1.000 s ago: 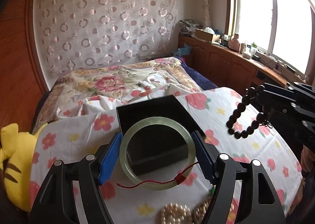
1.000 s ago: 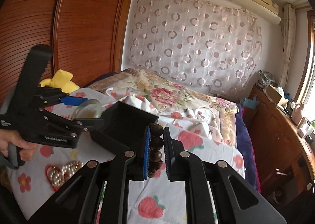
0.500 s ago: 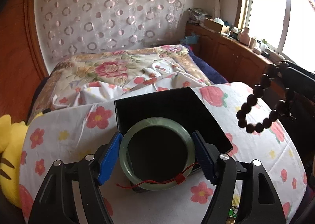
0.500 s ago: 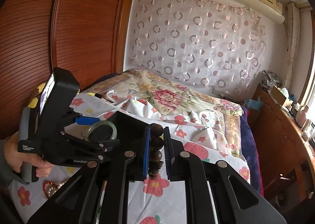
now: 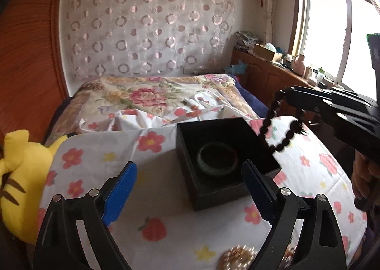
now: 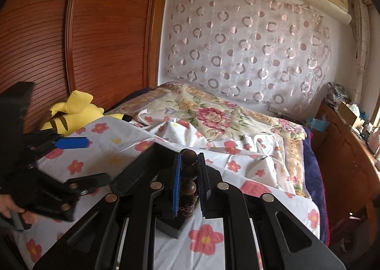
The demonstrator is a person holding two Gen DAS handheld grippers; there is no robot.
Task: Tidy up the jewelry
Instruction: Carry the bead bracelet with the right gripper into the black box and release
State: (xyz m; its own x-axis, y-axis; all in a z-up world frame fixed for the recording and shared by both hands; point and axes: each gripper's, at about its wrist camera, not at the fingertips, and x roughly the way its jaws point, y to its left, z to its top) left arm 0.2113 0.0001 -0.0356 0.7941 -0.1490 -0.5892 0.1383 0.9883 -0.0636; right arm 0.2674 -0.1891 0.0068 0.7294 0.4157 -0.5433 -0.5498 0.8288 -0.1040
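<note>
Left gripper (image 5: 190, 182): jaws opening wide, nothing between them, near side of black box (image 5: 237, 189) | Green bangle (image 5: 217, 159): lay flat inside box on floral sheet (image 5: 154, 198) | Right gripper (image 6: 189, 183): jaws clamped on dark bead bracelet (image 6: 188, 172), which dangled over box's right edge.

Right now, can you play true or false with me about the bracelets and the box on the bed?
1. The green bangle lies inside the black box. True.
2. The left gripper is squeezing the bangle. False: its jaws are opening, with nothing between them.
3. The right gripper holds the dark bead bracelet. True.
4. The bead bracelet is already in the box. False: it hangs in the air from the right gripper, by the box.
5. A yellow plush toy sits at the bed's edge. True.
</note>
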